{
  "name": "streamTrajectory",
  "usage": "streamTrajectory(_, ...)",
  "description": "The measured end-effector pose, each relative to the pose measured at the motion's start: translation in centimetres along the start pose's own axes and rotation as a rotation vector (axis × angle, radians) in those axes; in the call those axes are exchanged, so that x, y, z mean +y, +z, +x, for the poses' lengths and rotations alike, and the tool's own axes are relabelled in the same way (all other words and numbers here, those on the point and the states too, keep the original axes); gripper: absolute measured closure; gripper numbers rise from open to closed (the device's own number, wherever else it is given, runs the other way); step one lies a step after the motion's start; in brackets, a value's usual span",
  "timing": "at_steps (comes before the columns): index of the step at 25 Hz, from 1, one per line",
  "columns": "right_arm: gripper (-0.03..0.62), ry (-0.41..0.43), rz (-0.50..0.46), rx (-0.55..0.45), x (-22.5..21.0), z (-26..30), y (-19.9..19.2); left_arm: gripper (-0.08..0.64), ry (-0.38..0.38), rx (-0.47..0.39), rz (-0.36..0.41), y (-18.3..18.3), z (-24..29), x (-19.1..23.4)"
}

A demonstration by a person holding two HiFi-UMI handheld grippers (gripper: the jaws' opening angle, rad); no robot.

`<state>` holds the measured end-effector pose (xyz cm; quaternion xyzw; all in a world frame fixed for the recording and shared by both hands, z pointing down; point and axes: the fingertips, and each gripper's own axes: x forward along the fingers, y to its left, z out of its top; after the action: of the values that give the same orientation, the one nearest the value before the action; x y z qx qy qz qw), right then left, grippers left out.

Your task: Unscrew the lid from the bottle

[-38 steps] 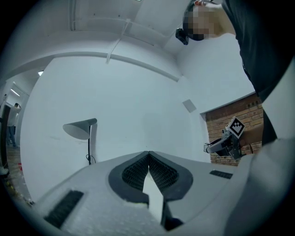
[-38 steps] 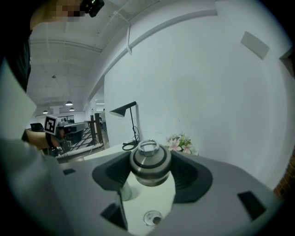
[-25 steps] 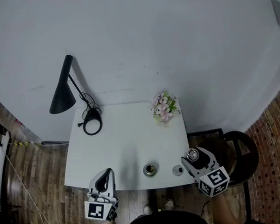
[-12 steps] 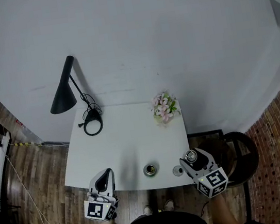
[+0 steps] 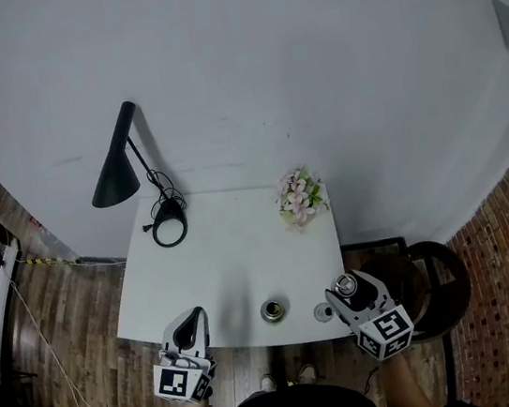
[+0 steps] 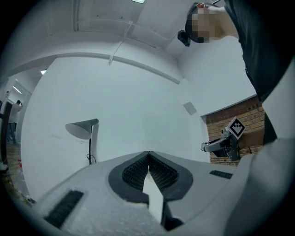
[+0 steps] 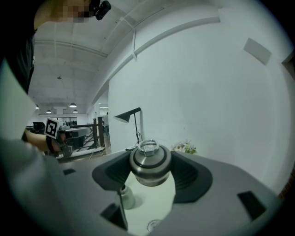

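Table [image 5: 233,248]: lamp [image 5: 116,166], flowers [image 5: 299,194] | left gripper [image 6: 148,159] closed | right gripper [image 7: 150,170] pinches lid [image 7: 148,157] | bottle [image 5: 272,310] apart

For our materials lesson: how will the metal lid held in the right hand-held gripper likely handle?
The lid looks like polished steel, so it is probably rigid and somewhat slippery in a grip. Its round body would likely roll if dropped on the table.
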<state>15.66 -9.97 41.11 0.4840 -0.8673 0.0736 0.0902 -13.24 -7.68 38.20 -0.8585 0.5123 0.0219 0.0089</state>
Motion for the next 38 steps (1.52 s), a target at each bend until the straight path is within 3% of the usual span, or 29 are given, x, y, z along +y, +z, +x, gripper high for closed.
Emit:
streamTrajectory(14, 0.331, 0.014, -0.003, -0.001, -0.2, 0.5, 0.0, 0.537, 0.000, 0.005, 0.006, -0.4, 0.5, -0.1)
streamTrajectory(18, 0.331, 0.017, 0.001, 0.004, -0.2, 0.7, -0.1, 0.537, -0.008, -0.038, 0.013, 0.2, 0.7, -0.1)
streamTrajectory(23, 0.331, 0.025, 0.003, -0.002, -0.1, 0.8, 0.0, 0.537, 0.002, 0.018, -0.002, -0.7, 0.6, -0.1)
streamTrajectory(29, 0.331, 0.033, 0.096, -0.072, -0.5, 0.8, 1.3, 0.537, 0.002, 0.018, -0.003, -0.9, 0.7, 0.0)
streamTrajectory(34, 0.331, 0.032, 0.002, -0.048, 0.2, 1.2, 1.2, 0.537, 0.002, 0.018, 0.000, -0.9, 0.7, 0.1)
streamTrajectory(38, 0.331, 0.043, 0.005, -0.034, 0.5, 1.5, 0.9, 0.537, 0.005, 0.021, 0.000, -0.9, 0.7, 0.2)
